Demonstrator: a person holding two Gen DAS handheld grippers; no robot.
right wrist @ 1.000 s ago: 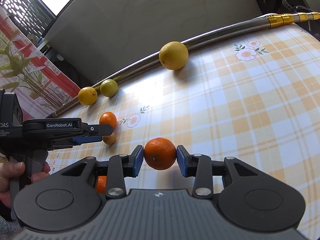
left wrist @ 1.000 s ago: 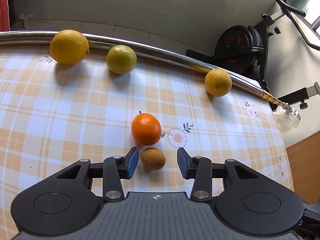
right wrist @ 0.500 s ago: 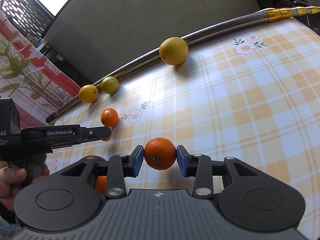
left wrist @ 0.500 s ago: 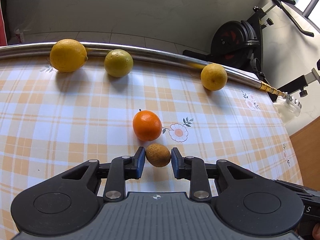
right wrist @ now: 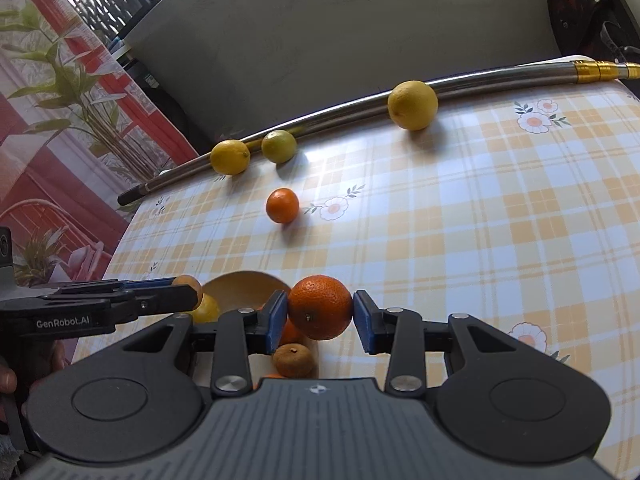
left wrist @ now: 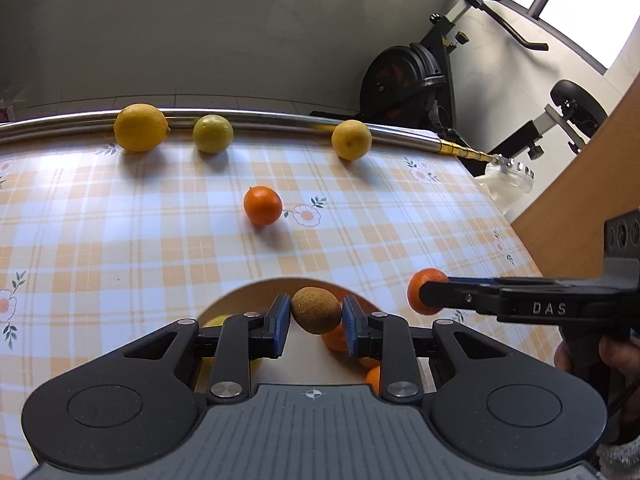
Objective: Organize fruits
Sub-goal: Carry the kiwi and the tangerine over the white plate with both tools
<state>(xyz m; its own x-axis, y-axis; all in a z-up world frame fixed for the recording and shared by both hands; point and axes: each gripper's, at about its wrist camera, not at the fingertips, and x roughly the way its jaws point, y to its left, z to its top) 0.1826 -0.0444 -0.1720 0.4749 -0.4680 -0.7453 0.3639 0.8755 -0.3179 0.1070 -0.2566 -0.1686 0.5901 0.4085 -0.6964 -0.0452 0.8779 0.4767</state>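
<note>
My left gripper [left wrist: 316, 322] is shut on a small brown fruit [left wrist: 316, 310] and holds it above a wooden bowl [left wrist: 256, 290]. My right gripper [right wrist: 320, 316] is shut on an orange [right wrist: 320, 304] above the same bowl's [right wrist: 240, 284] right rim. A yellow fruit [right wrist: 207, 310], another brown fruit [right wrist: 294, 360] and some oranges [left wrist: 336, 340] lie in the bowl. A loose orange [left wrist: 263, 205] sits mid-table. Two lemons [left wrist: 140, 127] [left wrist: 351, 139] and a lime [left wrist: 213, 134] rest against the pipe at the far edge.
A steel pipe [left wrist: 280, 122] runs along the far edge of the checked tablecloth [left wrist: 120, 240]. An exercise bike [left wrist: 404, 80] stands beyond it. A wooden panel [left wrist: 580, 208] is at the right. A hand [right wrist: 8, 376] holds the left gripper's handle.
The left gripper shut on the brown fruit, lifted it off the cloth and drew back over the bowl. The right gripper, still on its orange, rose and drew back to the bowl's edge.
</note>
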